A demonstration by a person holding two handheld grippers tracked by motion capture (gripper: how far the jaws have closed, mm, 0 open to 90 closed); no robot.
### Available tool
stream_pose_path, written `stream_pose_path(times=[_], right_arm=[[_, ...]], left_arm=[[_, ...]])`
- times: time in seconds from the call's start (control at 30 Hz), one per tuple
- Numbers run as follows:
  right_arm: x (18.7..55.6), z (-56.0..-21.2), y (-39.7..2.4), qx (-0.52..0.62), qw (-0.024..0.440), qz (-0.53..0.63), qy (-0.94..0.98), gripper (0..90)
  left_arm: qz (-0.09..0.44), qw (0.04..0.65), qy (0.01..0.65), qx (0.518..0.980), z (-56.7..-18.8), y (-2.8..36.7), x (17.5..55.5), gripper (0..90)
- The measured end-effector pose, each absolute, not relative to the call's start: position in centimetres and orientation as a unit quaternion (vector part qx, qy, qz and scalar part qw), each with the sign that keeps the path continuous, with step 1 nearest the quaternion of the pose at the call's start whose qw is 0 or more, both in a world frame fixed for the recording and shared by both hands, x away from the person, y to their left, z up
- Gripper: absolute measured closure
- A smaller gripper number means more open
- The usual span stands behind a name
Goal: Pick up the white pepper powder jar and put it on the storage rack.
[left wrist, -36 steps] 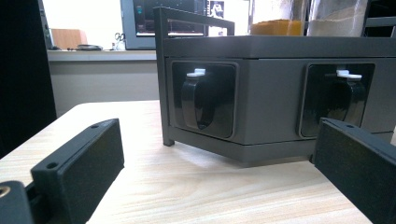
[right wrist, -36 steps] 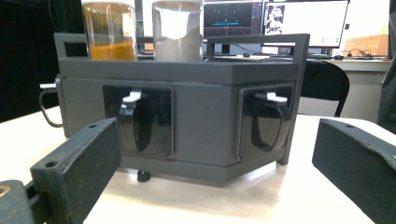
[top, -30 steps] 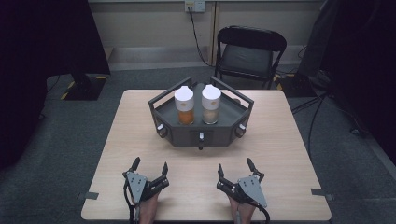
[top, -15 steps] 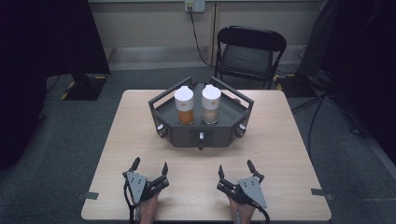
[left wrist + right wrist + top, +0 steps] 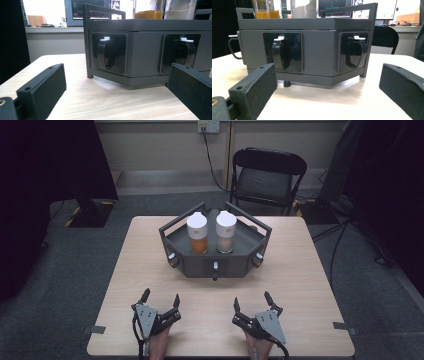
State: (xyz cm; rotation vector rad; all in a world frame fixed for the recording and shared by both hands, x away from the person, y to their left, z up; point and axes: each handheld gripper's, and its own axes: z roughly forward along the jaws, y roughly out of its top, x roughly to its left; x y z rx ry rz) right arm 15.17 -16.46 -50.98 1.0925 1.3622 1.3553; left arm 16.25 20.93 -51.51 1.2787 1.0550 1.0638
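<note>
High view: left gripper (image 5: 160, 298) and right gripper (image 5: 251, 301) rest low over the near edge of the wooden table (image 5: 305, 270), side by side and well apart, each held by a hand coming in from the bottom. Both sets of jaws stand wide apart and hold nothing. Nearest things: a dark grey angular rack (image 5: 215, 262) near the table's centre and far half, apart from both grippers, with bare tabletop between. Two clear jars with white caps stand upright on the rack's top tray, just beside each other: the jar of orange powder (image 5: 197, 234) on the left, the jar of pale powder (image 5: 225, 232) on the right. The rack's front faces carry recessed black handles with white tabs. Left gripper view: handle in the angled left face (image 5: 107, 52) and handle in the front face (image 5: 183, 51) show between the jaws; orange and pale jar contents visible at the top edge. Right gripper view: front-face handle (image 5: 282, 51) and right-face handle (image 5: 355, 50); a small black foot (image 5: 287, 84) under the rack. A black folding chair (image 5: 267, 177) stands beyond the table's far edge.
</note>
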Motion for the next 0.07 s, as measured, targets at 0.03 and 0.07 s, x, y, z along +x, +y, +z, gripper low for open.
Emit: stream_pose_path(times=[0.03,0.07], right_arm=[[15.17,-50.99,-16.47,0.442,0.449,0.548,0.55,0.3],[15.16,-51.02,-16.48,0.442,0.449,0.549,0.55,0.3]], left_arm=[[0.45,0.553,0.446,0.541,-51.51,20.93,16.25,1.2],[0.45,0.553,0.446,0.541,-51.5,20.93,16.25,1.3]])
